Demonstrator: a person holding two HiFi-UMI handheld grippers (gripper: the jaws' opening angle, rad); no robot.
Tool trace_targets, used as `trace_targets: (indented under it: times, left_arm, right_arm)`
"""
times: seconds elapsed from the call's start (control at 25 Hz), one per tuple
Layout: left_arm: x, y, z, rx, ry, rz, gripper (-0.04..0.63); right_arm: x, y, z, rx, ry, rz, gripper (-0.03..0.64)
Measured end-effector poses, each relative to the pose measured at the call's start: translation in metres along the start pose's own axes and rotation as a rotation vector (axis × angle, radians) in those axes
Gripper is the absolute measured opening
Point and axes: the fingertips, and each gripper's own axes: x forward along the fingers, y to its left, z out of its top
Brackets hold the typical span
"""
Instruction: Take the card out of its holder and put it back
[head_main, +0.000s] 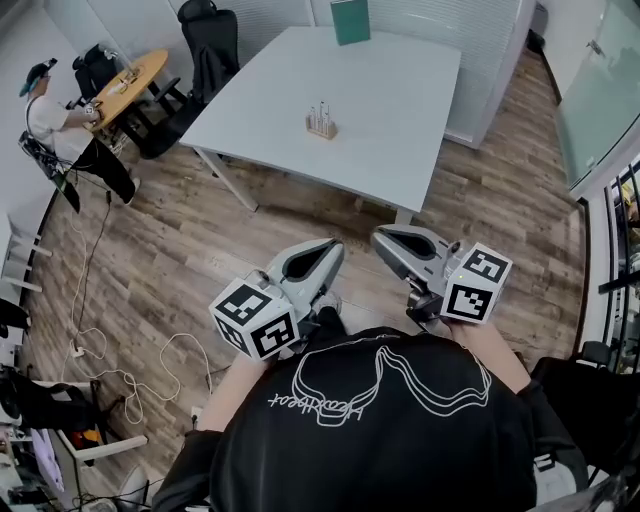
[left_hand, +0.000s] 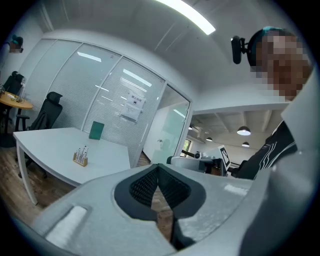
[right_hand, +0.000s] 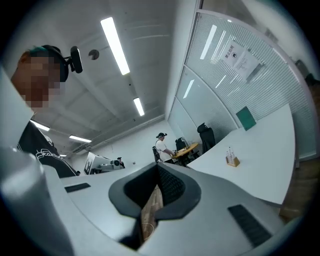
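A small wooden card holder (head_main: 322, 124) with upright cards stands near the middle of the white table (head_main: 400, 120). It shows small in the left gripper view as the holder (left_hand: 80, 157) and in the right gripper view as the holder (right_hand: 231, 159). I hold both grippers close to my chest over the wooden floor, well short of the table. The left gripper (head_main: 326, 250) and the right gripper (head_main: 386, 239) point towards the table side by side. Both have their jaws shut with nothing between them, seen at the left gripper (left_hand: 158, 168) and the right gripper (right_hand: 157, 168).
A green board (head_main: 350, 20) stands at the table's far edge. Black office chairs (head_main: 205, 45) sit at the table's left. A person (head_main: 55, 125) works at a round wooden table (head_main: 130, 80) at the back left. Cables (head_main: 110, 350) lie on the floor at the left.
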Motion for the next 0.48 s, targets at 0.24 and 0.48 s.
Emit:
trace_targets:
  times: [0.24,0.48]
  left_arm:
    - [0.019,0.066,0.014,-0.042,0.029,-0.025,0.014]
    - [0.037,0.141,0.039,-0.054,0.053,-0.078,0.014]
  right_arm:
    - [0.044,-0.044,0.005,0.047,-0.007,-0.043,0.008]
    - [0.099,-0.092,0.016,0.102,-0.033,-0.091,0.008]
